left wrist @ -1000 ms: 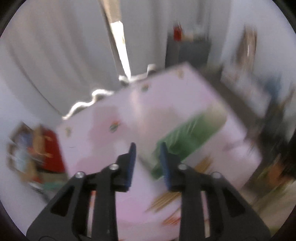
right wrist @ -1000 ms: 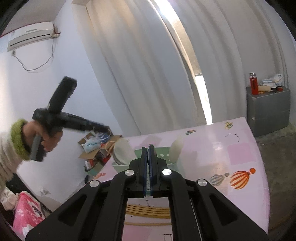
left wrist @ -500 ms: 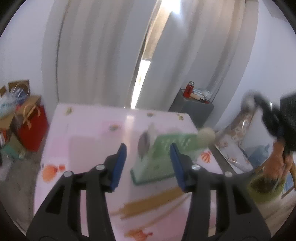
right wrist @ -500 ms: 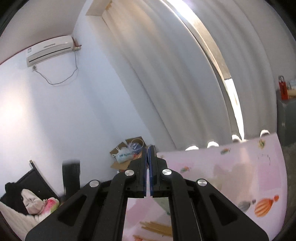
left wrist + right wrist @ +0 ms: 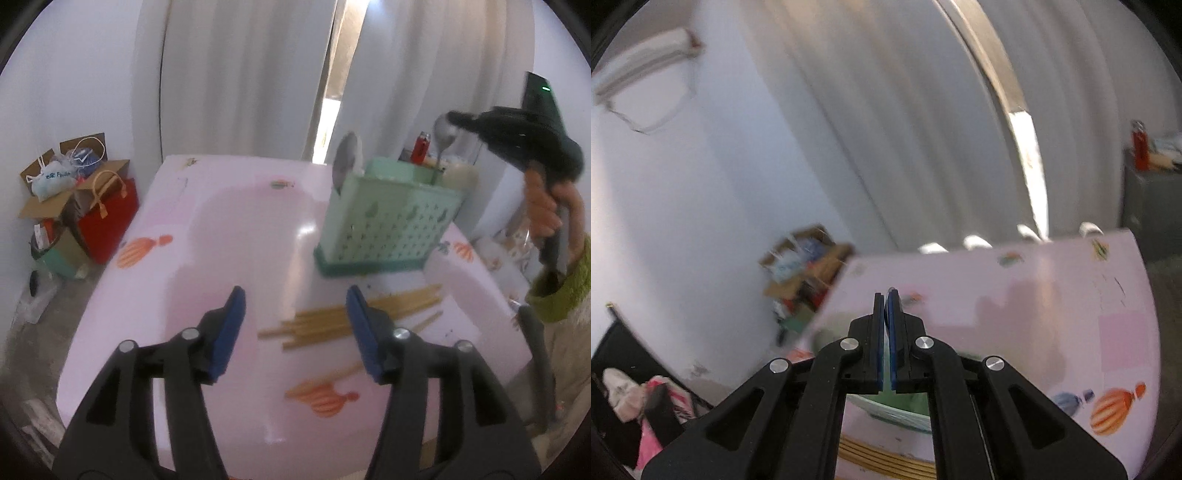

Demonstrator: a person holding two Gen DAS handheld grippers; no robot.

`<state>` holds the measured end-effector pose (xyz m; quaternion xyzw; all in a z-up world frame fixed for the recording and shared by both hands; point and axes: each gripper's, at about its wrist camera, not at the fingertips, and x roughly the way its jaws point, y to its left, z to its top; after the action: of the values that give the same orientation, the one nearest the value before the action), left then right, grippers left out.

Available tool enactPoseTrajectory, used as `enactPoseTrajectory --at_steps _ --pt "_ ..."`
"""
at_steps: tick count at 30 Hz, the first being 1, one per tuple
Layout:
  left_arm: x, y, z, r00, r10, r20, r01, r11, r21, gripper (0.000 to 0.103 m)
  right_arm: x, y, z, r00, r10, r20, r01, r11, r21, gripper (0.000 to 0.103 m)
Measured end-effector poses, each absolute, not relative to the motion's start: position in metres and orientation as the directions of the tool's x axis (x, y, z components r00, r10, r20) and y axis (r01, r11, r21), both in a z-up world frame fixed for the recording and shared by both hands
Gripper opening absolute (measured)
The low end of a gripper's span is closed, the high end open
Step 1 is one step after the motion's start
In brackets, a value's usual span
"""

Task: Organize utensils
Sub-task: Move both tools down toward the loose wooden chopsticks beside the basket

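Left wrist view is showing me where things stand: the green caddy (image 5: 388, 218) is already carrying a spoon (image 5: 347, 162) at its near corner and another spoon (image 5: 445, 133) at the far side, while the chopsticks (image 5: 354, 319) are lying loose on the pink table (image 5: 207, 251) just in front of it — so I am judging the job part done, with the sticks left to gather. My left gripper (image 5: 295, 325) is hovering over them with its fingers wide apart. My right gripper (image 5: 886, 306) is raised beside the caddy, fingers pressed together, gripping nothing I can see. Open tabletop is lying to my left; the sticks are nearing the right edge, so I am wary of nudging them off.
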<state>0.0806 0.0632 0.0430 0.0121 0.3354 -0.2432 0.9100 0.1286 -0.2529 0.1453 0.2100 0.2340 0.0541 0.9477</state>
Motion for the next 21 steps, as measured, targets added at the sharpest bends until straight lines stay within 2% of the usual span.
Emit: enactPoseTrajectory --at_steps 2,6,14,16,18,21 --pt "0.078 0.059 0.034 0.637 -0.444 -0.630 0.459 0.875 -0.151 0.056 0.131 -0.257 0.135 0.876 0.155 -0.456 0.054 0.909 0.413 0.004" --pt "0.070 0.052 0.018 0.616 -0.461 -0.639 0.481 0.862 -0.159 0.056 0.119 -0.252 0.140 0.891 0.083 -0.447 0.089 0.933 0.350 0.004" --pt "0.065 0.046 0.010 0.601 -0.491 -0.631 0.502 0.846 -0.180 0.057 0.074 -0.243 0.149 0.911 0.047 -0.410 0.088 0.949 0.303 0.018" --pt "0.063 0.045 0.007 0.588 -0.506 -0.631 0.512 0.837 -0.195 0.057 0.067 -0.235 0.138 0.894 0.072 -0.443 0.059 0.960 0.275 0.027" --pt "0.061 0.043 0.005 0.570 -0.525 -0.632 0.529 0.823 -0.207 0.056 0.068 -0.223 0.115 0.849 0.121 -0.513 0.013 0.968 0.251 0.033" --pt "0.055 0.037 0.000 0.525 -0.563 -0.638 0.563 0.792 -0.236 0.055 0.085 -0.203 0.073 0.746 0.202 -0.635 -0.053 0.968 0.245 0.036"
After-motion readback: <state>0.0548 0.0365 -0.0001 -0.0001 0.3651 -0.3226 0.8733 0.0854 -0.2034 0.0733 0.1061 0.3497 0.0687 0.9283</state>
